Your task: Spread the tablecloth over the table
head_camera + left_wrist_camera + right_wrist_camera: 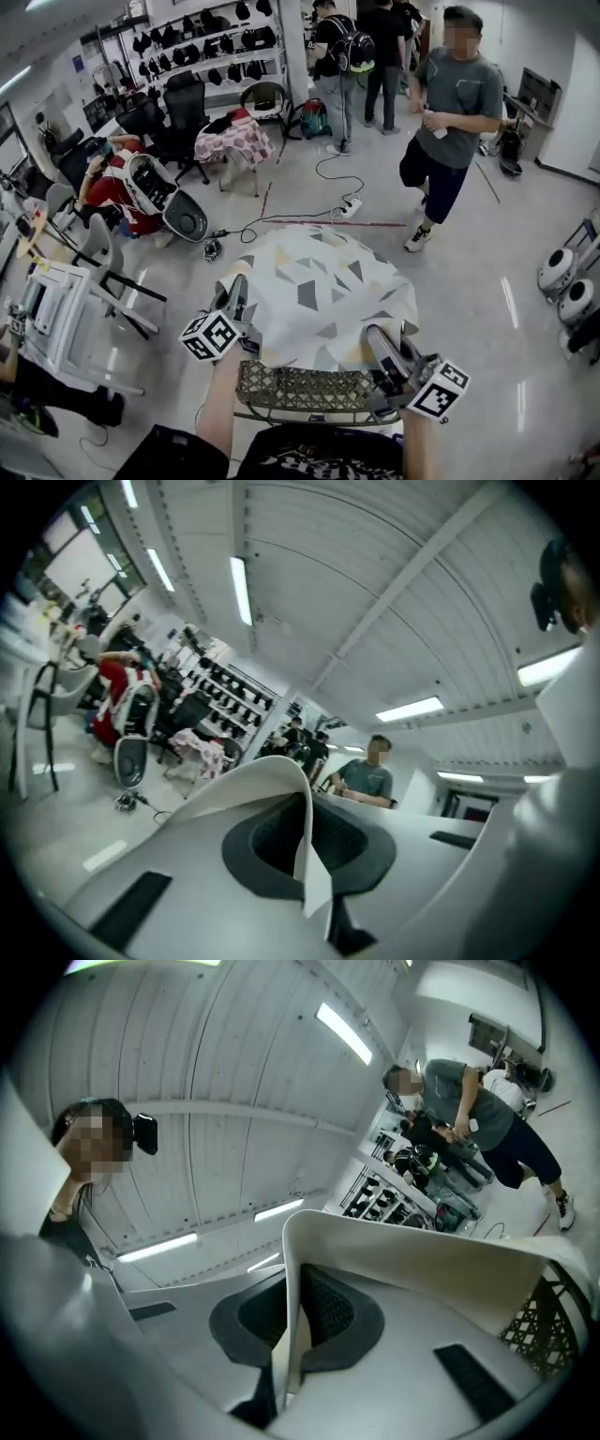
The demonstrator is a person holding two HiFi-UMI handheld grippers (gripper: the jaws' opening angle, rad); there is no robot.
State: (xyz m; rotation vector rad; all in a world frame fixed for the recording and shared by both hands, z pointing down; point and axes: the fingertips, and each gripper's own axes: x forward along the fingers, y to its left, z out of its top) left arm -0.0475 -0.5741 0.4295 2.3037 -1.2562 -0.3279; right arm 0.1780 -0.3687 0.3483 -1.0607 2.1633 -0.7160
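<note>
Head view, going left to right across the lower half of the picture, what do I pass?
left tongs → tablecloth → right tongs → round white machines on the floor. Each pair of tongs is clamped on a near corner of the cloth.

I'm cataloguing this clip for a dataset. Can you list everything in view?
tablecloth: one, white with grey and yellow triangles, over the near table
table: one, tan lattice rim, under the tablecloth
standing person: one, grey shirt, dark shorts, back right
people at the back: at least two, dark clothes, top centre
seated person: one, red top, left
small table: one, red checked cover, behind
power strip: one, white, on the floor
left gripper: one, shut on the tablecloth's near left edge
right gripper: one, shut on its near right edge
</note>
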